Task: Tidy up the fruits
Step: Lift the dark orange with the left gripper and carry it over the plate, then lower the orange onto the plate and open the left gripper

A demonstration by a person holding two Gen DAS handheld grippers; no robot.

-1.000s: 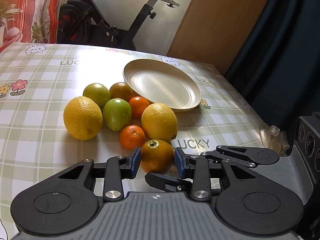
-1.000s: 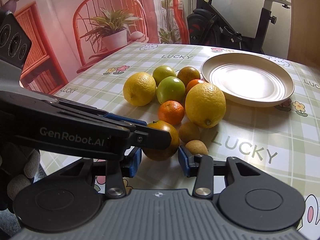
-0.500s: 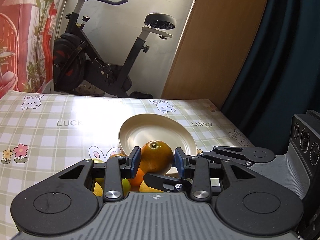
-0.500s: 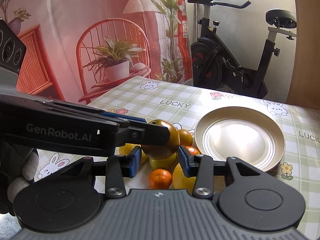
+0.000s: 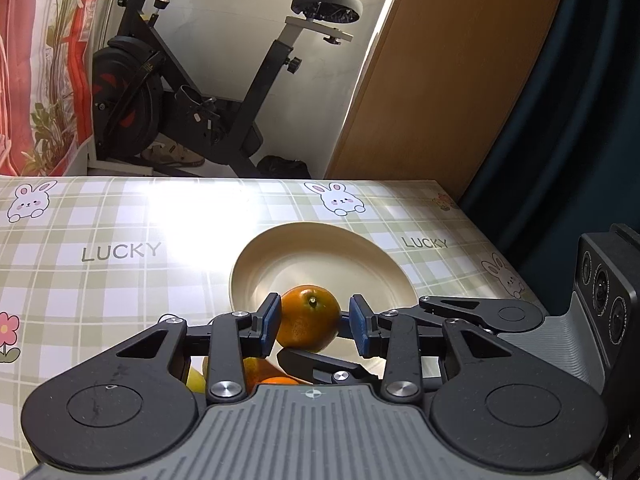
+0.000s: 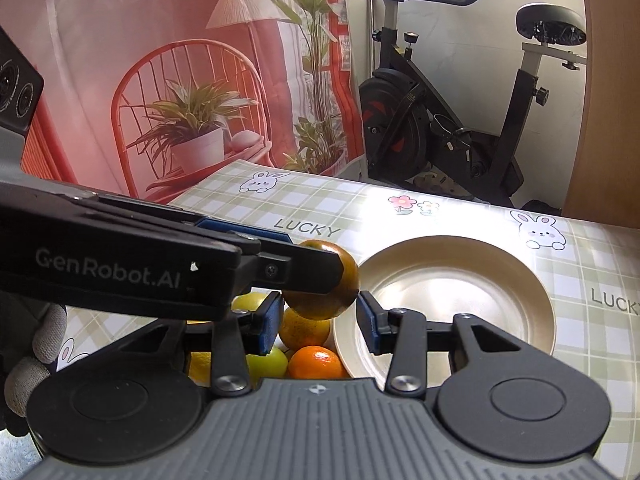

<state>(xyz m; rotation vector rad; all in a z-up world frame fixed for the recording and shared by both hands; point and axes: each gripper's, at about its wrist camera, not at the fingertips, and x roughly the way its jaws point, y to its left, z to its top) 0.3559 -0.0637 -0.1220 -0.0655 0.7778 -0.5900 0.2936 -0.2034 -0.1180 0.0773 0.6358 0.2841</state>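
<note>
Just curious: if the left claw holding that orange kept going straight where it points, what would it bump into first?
Probably the plate. The left claw grips the orange and tilts down toward it, with nothing between, though depth is hard to judge.

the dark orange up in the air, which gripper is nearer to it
Left. The left gripper is clamped on the dark orange; the right gripper has nothing between its pads, just below and beside it.

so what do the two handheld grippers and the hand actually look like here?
Both the left gripper and the right gripper have black scissor linkages, silver pivot screws, blue pads and a ribbed grey body. The left one's arm carries white "GenRobot.AI" lettering. The left hand wears a light grey knit glove.
</note>
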